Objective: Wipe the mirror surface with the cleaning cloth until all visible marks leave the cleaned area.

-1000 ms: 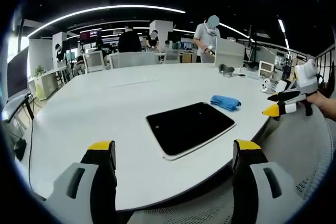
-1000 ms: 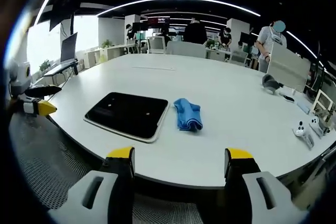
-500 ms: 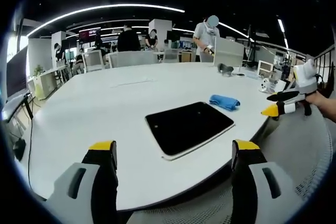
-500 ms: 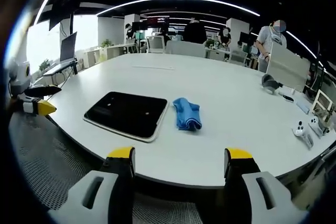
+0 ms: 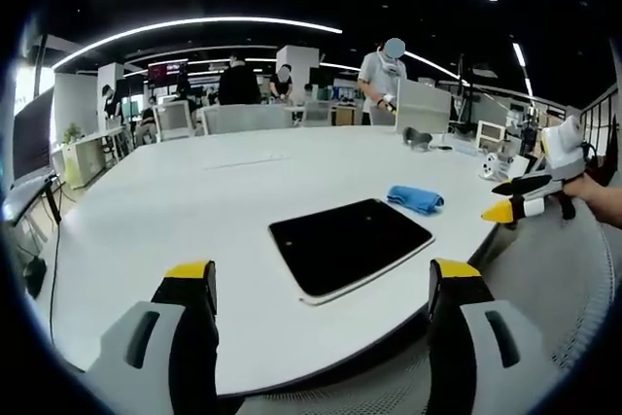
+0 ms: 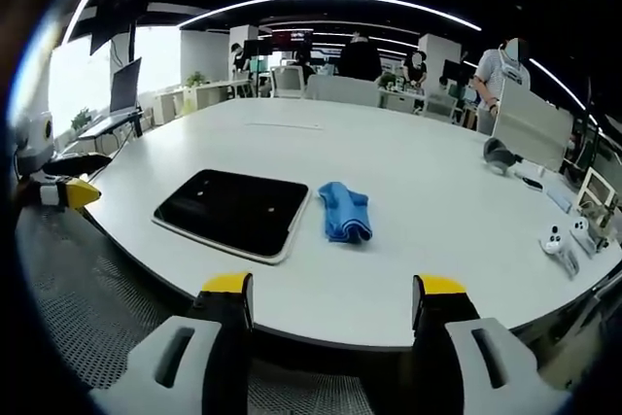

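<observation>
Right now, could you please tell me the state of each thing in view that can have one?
mirror: lying flat on the white table, untouched.
blue cleaning cloth: crumpled beside the mirror, not held.
left gripper: open, empty.
right gripper: open, empty.

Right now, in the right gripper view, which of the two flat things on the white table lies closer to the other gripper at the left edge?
The dark rectangular mirror; the crumpled blue cleaning cloth lies beyond it, farther from the left gripper.

Blue cloth (image 6: pixel 345 212) lies just beside mirror (image 6: pixel 233 212).
</observation>
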`<state>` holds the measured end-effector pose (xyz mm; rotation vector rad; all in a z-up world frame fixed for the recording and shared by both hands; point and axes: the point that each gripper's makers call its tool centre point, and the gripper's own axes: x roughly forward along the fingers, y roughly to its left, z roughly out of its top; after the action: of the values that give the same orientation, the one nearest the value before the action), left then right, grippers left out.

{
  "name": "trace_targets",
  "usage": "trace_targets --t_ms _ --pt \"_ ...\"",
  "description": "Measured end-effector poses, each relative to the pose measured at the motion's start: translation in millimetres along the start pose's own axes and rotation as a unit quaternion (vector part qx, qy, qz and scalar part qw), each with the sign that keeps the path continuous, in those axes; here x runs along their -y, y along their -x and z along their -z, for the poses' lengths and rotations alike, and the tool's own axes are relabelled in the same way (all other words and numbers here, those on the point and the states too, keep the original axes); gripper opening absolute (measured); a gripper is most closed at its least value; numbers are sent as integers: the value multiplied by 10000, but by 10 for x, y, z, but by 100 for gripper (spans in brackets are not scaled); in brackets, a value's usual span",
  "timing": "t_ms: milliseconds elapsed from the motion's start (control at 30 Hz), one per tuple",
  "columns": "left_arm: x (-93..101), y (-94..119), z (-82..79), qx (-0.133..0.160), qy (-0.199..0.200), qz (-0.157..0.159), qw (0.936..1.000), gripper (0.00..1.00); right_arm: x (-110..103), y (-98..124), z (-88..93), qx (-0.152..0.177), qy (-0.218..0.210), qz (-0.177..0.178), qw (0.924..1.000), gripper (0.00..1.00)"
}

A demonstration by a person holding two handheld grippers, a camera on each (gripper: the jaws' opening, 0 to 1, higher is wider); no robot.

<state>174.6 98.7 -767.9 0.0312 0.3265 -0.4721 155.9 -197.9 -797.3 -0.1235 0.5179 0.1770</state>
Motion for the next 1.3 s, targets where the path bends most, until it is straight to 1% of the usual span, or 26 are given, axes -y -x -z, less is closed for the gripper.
trace_targets --t_ms 33,167,333,567,667,700,767,800,833,867,900,933,1033,1100,1200,1300 --pt "0 -3 4 -16 -6 -4 10000 89 -14 2 -24 74 -45 -37 10000 65" --pt "-5 -11 28 -99 -13 -12 9999 87 -5 -1 -22 53 -30 -12 10000 65" --pt "7 -8 31 -96 -9 11 10000 87 10 6 -23 66 -39 51 10000 65" --pt "4 -7 25 -74 -8 1 10000 88 -14 1 -23 49 -85 -27 9999 66" --pt "6 -4 16 -43 -7 1 10000 88 -12 8 -48 111 -88 -20 9999 66" --pt "4 -3 15 -40 -7 -5 10000 88 -11 10 -54 126 -99 -16 9999 66" --pt "-3 -1 15 -38 -2 -16 10000 88 -10 19 -79 183 -38 -31 9998 62" --pt "-10 1 10 -24 -5 -30 10000 88 14 46 -123 294 -75 19 9995 59" --pt "-17 2 8 -19 -2 -45 10000 89 3 60 -191 473 -281 -64 9985 57" --pt "-22 3 9 -17 -1 -57 10000 89 -10 72 -224 538 -566 -161 9968 58" --pt "-21 1 10 -22 0 -53 10000 90 33 80 -255 586 -749 -167 9953 60" --pt "-14 0 14 -36 4 -36 10000 89 74 87 -274 605 -672 -114 9958 62" --pt "-11 -5 12 -40 1 -25 10000 89 132 70 -355 688 -551 -83 9961 61" --pt "-16 -4 14 -45 7 -32 10000 89 139 49 -382 784 -755 -180 9939 60" --pt "-6 -2 17 -52 4 -23 10000 89 250 40 -326 653 -741 -121 9950 58" --pt "-10 -1 16 -42 7 -30 10000 89 256 69 -359 592 -776 -127 9951 60"
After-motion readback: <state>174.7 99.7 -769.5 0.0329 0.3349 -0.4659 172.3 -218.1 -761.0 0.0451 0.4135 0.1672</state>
